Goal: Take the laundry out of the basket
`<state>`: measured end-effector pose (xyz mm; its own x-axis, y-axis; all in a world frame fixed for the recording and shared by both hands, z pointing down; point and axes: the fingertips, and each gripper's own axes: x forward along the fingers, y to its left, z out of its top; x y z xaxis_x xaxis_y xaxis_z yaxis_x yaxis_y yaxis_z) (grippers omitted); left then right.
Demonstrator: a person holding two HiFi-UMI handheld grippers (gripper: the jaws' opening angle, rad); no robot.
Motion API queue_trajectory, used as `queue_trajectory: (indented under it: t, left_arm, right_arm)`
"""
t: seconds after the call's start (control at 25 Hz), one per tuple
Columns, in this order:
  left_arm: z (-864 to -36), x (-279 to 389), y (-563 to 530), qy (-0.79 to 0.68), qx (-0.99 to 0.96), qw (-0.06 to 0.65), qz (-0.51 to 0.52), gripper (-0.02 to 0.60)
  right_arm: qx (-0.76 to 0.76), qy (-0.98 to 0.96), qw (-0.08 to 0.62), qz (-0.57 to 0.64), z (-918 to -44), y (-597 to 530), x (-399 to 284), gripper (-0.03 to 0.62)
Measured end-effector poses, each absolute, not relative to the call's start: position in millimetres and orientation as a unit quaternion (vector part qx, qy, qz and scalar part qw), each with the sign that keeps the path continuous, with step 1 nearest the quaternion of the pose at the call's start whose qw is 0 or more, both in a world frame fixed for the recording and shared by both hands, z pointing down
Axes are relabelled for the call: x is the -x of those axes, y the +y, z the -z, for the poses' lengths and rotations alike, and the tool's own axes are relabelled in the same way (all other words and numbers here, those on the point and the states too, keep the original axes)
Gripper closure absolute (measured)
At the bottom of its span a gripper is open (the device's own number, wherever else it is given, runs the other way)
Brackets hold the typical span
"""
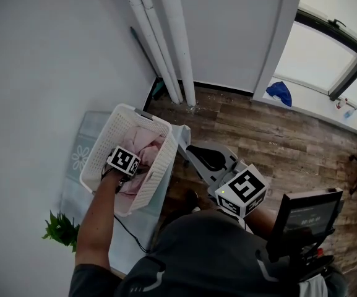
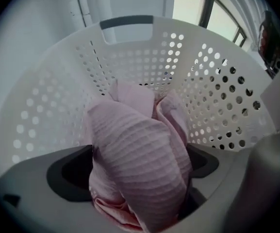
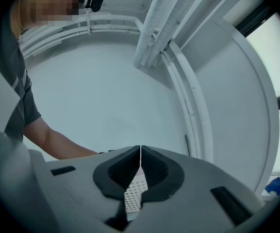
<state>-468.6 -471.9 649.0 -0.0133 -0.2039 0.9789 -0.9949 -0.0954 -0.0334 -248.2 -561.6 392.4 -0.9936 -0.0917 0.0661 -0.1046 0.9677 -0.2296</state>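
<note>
- Reaching steeply down into the white perforated basket point(image 1: 158, 177), the left gripper point(image 1: 127, 166) has its jaws spread wide.
- Pink ribbed laundry point(image 2: 140, 154) bulges up between those jaws; the left gripper view shows the pads standing out to either side of the cloth, not squeezing it.
- All the laundry lies inside the basket, heaped toward the far end under the dark handle point(image 2: 126, 21), and none hangs over the rim.
- The basket stands tilted on a pale flower-printed surface point(image 1: 79, 156), with its left side toward the white wall and its right wall at that surface's right edge.
- The perforated walls rise close round the left gripper on every side, so the only free way is upward.
- The right gripper point(image 3: 140, 152) is held level outside the basket, just beside its right wall, with its jaws closed tip to tip on nothing.
- Wooden floor point(image 1: 277, 135) lies open to the right of the basket.
- White pipes point(image 1: 166, 42) stand past the surface's far edge, and a green plant point(image 1: 60, 228) sits at its near left corner.
</note>
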Motion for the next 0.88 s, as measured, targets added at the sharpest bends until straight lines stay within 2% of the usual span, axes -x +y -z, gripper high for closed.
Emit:
queue_trajectory:
  t: [0.32,0.88]
  left_arm:
    - [-682.2,492.0,-481.3,-0.547,-0.543,0.405,-0.492,0.023]
    - [-706.6,484.6,-498.1,-0.539,-0.573,0.386,-0.482,0.023]
  right_arm:
    - [-0.087,-0.989,0.034,-0.119,-397.1,-568.3,244.1,0.576]
    - [-0.128,-0.982,0.047,-0.127,-408.7,-587.0,228.3,0.576]
